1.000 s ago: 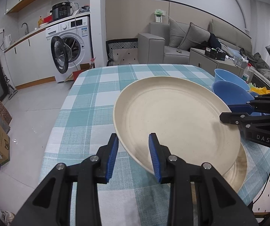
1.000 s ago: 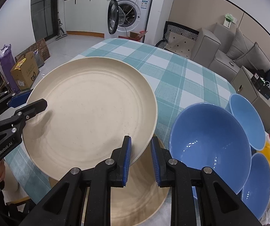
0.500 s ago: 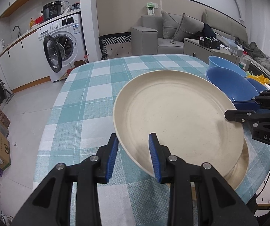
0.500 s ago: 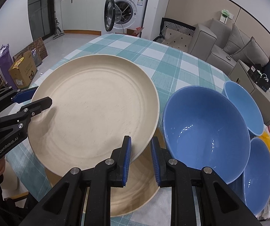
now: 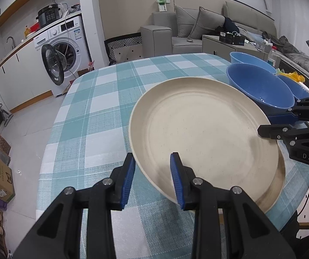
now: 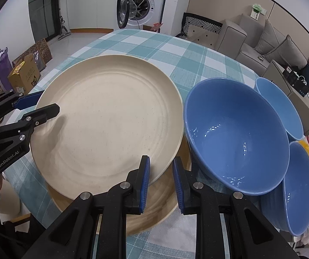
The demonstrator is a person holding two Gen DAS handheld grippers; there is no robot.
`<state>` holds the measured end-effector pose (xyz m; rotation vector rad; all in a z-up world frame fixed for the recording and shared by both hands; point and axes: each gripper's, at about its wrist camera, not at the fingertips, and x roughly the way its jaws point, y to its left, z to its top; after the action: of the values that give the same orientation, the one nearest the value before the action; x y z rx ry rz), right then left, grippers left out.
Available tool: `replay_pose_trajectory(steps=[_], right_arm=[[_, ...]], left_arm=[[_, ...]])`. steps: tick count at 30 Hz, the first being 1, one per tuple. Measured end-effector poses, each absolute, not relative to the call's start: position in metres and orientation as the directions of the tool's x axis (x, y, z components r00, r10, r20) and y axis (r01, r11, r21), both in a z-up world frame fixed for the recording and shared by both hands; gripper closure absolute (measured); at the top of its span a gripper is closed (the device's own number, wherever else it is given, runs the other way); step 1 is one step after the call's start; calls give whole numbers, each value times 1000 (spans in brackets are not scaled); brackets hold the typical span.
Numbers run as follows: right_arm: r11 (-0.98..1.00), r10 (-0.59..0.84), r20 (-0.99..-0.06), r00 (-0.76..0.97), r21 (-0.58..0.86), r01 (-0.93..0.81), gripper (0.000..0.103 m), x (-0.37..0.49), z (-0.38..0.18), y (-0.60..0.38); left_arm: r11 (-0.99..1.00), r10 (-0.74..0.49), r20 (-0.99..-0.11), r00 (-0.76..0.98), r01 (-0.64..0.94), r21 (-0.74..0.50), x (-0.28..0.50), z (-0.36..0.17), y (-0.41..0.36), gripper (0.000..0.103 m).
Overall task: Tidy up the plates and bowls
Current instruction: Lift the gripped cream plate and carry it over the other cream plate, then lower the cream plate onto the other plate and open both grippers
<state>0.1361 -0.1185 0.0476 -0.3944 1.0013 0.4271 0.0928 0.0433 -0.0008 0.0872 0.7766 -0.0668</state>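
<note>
**Two grippers holding one cream plate**

The left gripper is clamping the near-left rim of the round cream speckled plate, which is tilting above a second tan plate lying on the teal checked tablecloth. The right gripper is pinching the plate's opposite rim. Just right, three blue bowls are crowding together.

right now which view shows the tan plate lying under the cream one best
The right wrist view. There the darker tan plate shows as a broad crescent on the checked tablecloth, below the raised cream plate. The left wrist view gives only a thin sliver of the tan plate along the cream plate's right edge.
</note>
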Motion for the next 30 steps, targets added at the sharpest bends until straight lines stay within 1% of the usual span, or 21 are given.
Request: replay_pose_trajectory(steps=[14, 15, 16, 17, 20, 26, 27, 30], right_arm=[[844, 148, -870, 470, -136, -518, 81, 121, 50, -126], [839, 162, -870, 466, -127, -529, 81, 119, 50, -126], [832, 186, -872, 452, -106, -545, 81, 116, 51, -125], [826, 198, -874, 443, -94, -556, 81, 114, 51, -122], [799, 186, -865, 467, -143, -584, 81, 104, 53, -110], [808, 177, -872, 457, -136, -573, 81, 106, 51, -115], [812, 173, -874, 455, -135, -568, 81, 107, 50, -117], [820, 161, -883, 441, -130, -558, 81, 112, 43, -121]], left_arm=[[987, -31, -724, 689, 135, 85, 92, -7, 33, 71], [986, -49, -725, 687, 149, 75, 92, -7, 32, 71], [981, -97, -726, 680, 187, 44, 90, -7, 29, 71], [977, -112, -724, 681, 208, 44, 87, -6, 25, 70], [968, -65, -716, 695, 217, 123, 84, -8, 12, 70], [974, -72, -745, 663, 207, 90, 90, -14, 22, 69], [974, -71, -746, 662, 208, 92, 90, -15, 21, 68], [968, -38, -746, 665, 211, 139, 89, -18, 16, 64]])
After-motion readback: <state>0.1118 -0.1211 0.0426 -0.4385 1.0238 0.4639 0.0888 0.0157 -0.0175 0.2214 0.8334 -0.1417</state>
